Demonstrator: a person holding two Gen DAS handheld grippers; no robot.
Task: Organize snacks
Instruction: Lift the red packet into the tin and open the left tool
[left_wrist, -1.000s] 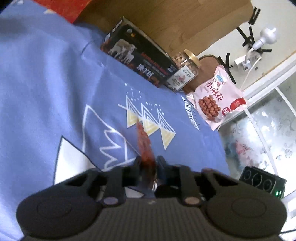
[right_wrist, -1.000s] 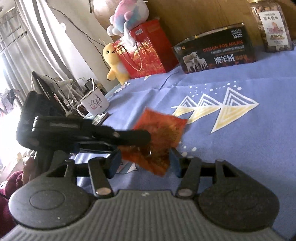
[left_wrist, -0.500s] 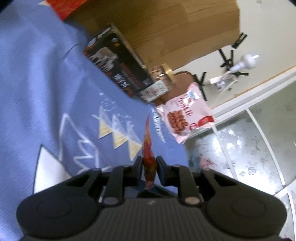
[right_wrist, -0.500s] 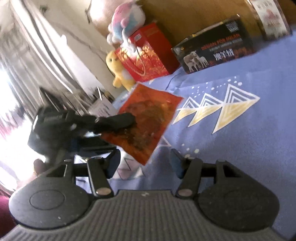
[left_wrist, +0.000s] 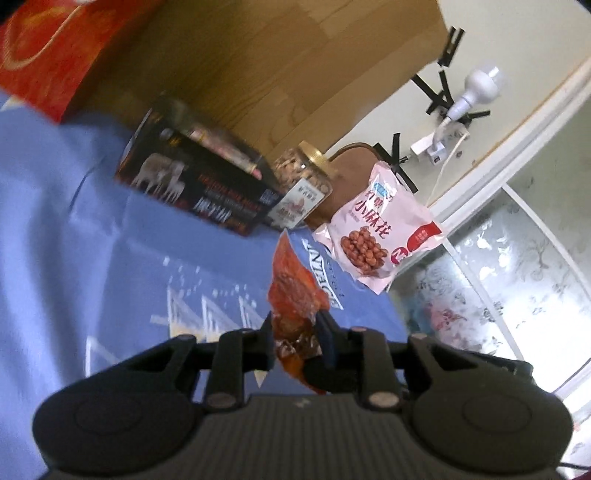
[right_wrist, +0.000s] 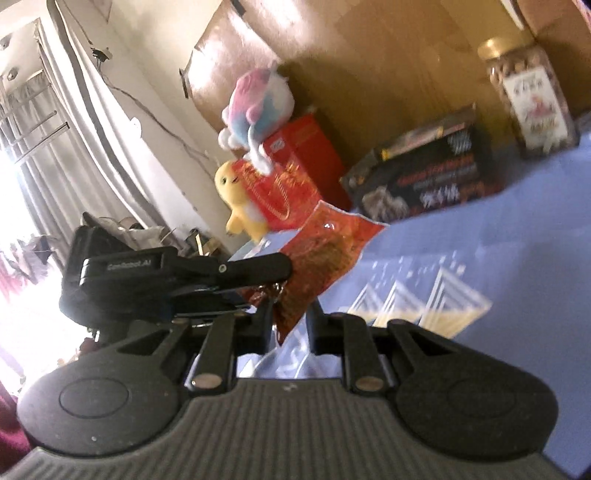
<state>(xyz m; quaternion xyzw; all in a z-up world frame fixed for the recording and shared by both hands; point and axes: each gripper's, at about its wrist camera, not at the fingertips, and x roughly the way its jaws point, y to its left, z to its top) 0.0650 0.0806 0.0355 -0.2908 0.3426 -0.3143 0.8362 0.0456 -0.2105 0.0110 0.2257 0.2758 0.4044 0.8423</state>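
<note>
Red snack packet (left_wrist: 293, 295) hangs above blue cloth (left_wrist: 92, 240), pinched in left gripper (left_wrist: 295, 332); right gripper (right_wrist: 288, 321) jaws parted.

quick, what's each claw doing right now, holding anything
Left claw: shut on the red snack packet, lifted above the blue cloth.
Right claw: jaws either side of the packet's lower corner; cannot tell whether they grip it.

A lived-in home room, likely a bedroom. A blue cloth printed with white and yellow triangles (right_wrist: 517, 258) covers the surface. At its far edge, against a wooden board (left_wrist: 277, 74), stand a pastel plush toy (right_wrist: 255, 103), a yellow plush figure (right_wrist: 240, 199) and a red gift bag (right_wrist: 295, 173). Pale curtains (right_wrist: 66, 147) hang at far left.
</note>
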